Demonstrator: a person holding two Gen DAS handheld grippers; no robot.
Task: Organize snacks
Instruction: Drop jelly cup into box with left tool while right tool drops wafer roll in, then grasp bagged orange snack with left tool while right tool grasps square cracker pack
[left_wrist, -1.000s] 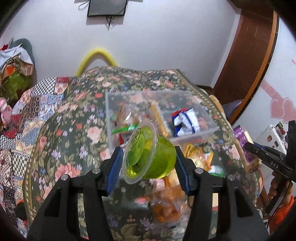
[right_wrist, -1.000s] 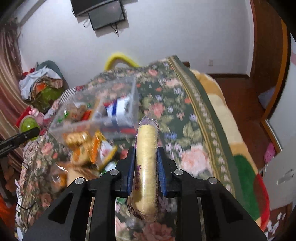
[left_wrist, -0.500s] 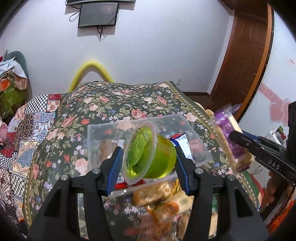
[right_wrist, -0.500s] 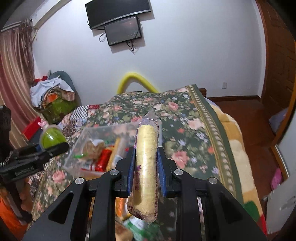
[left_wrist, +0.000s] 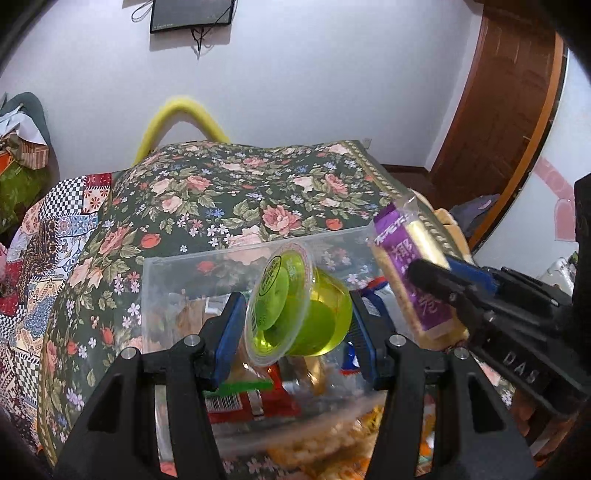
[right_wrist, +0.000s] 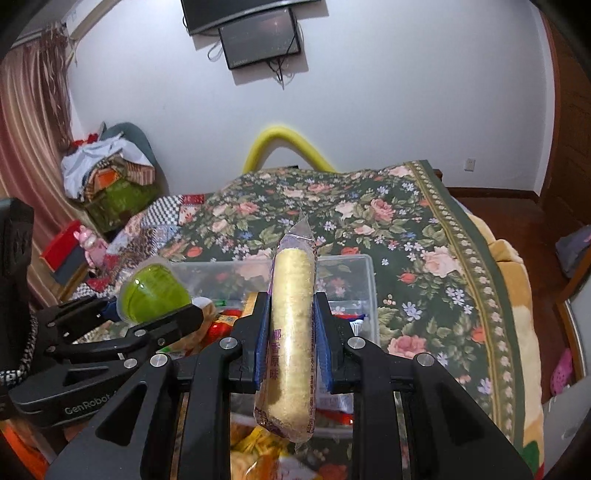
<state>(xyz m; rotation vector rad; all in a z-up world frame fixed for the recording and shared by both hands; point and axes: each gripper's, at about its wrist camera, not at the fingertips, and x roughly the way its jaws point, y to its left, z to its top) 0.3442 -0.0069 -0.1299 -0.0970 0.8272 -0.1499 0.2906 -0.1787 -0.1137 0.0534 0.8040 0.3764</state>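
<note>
The left gripper (left_wrist: 298, 317) is clamped on a green jelly cup (left_wrist: 301, 304), tipped on its side with the printed lid facing away from the camera, and it is held above the near part of a clear plastic box (left_wrist: 159, 280). The right gripper (right_wrist: 291, 325) is clamped on a long wafer pack (right_wrist: 291, 332) with purple print, standing nearly upright between the blue pads (right_wrist: 263, 332).

Compared with half a second ago, both grippers have come closer to the box and to each other: the box now fills more of the left view, and the right gripper with its pack sits much nearer the cup. A second ago the box lay farther off and the right gripper was lower, among the loose snacks.

The left view alone shows the purple face of the wafer pack (left_wrist: 413, 273) and, under the cup, a red packet (left_wrist: 251, 402) with a barcode inside the box. The right view alone shows the box's far right corner (right_wrist: 364, 266), the cup's rounded bottom (right_wrist: 155, 291) from the side, and loose yellow packets (right_wrist: 258, 446) on the floral blanket (right_wrist: 406, 236) in front of the box. A wall screen (right_wrist: 260, 40) hangs behind.
</note>
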